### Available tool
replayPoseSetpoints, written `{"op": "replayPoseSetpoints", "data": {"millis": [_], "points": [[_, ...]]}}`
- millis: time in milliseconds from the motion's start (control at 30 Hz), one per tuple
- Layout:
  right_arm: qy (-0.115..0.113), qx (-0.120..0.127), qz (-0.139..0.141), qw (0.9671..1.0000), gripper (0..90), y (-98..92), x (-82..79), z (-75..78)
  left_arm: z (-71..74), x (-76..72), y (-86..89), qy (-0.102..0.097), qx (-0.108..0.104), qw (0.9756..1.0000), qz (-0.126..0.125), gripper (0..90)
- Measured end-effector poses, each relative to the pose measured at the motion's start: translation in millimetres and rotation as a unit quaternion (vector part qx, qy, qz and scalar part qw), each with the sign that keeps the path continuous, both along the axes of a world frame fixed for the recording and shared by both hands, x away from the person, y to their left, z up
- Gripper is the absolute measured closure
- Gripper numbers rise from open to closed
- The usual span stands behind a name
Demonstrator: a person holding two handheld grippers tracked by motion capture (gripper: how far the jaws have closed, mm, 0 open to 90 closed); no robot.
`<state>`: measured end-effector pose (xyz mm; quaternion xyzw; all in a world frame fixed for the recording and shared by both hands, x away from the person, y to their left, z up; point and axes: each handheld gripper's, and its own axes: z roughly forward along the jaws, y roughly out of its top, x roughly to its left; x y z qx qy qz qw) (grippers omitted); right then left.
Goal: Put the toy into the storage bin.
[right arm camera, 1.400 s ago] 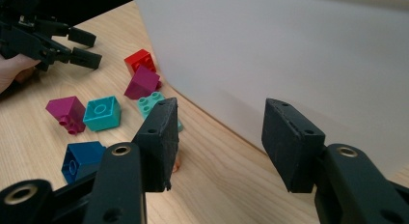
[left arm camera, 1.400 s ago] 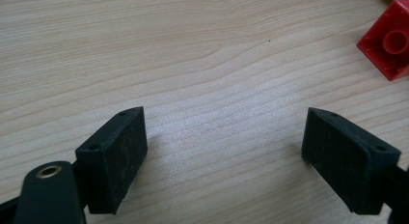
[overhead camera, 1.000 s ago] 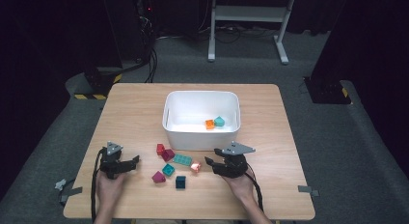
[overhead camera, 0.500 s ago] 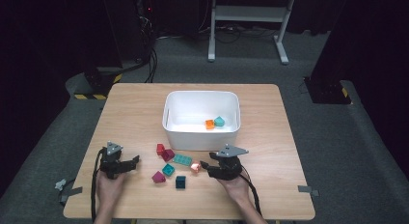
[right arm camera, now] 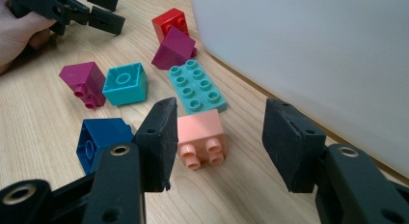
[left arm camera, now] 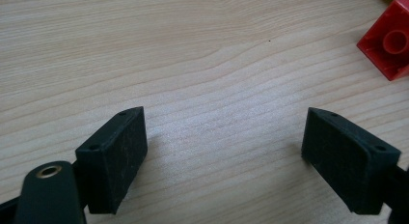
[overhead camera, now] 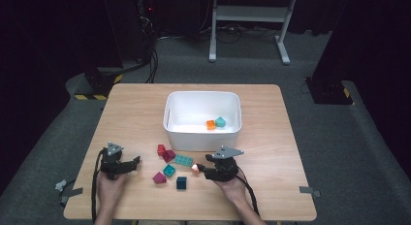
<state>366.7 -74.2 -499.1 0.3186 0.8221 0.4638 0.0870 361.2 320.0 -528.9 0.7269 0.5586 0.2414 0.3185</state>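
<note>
A pale pink toy brick (right arm camera: pixel 199 138), small and square with round studs, lies tipped on its side on the wooden table (overhead camera: pixel 135 113), studs pointing toward the right gripper's camera. It sits between the parted jaws of the right gripper (right arm camera: pixel 217 142): the left pad stands right against the brick's side, while the other pad is clear of it with bare table between, so nothing is clamped. In the high view the same brick (overhead camera: pixel 195 168) shows just at the tips of the right gripper (overhead camera: pixel 202 169), near the front edge of the table and in front of the white bin (overhead camera: pixel 169 119).

The bin is a rectangular white tub with rounded corners, standing mid-table. Inside, toward its right near corner, lie an orange brick (overhead camera: pixel 210 124) and a teal brick (overhead camera: pixel 220 121), just beside each other.

The left gripper (left arm camera: pixel 224 147) rests low over bare wood with its jaws wide apart and empty, a red brick (left arm camera: pixel 391 44) off to its right.
</note>
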Motion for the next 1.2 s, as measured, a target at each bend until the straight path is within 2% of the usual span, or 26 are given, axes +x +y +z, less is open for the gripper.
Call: {"op": "replayPoseSetpoints", "data": {"millis": [600,967,1200], "points": [[0.007,-0.016,0.020,0.9996,47.0,22.0,5.5,-8.1,0.0,0.0,0.0,0.000,0.000,1.0000,0.000,16.4],[0.012,-0.030,0.022,0.9993,48.6,25.6,7.0,-14.7,0.0,0.0,0.0,0.000,0.000,1.0000,0.000,16.4],[0.009,-0.043,0.023,0.9988,53.0,26.4,5.8,-17.3,0.0,0.0,0.0,0.000,0.000,1.0000,0.000,16.4]]}}
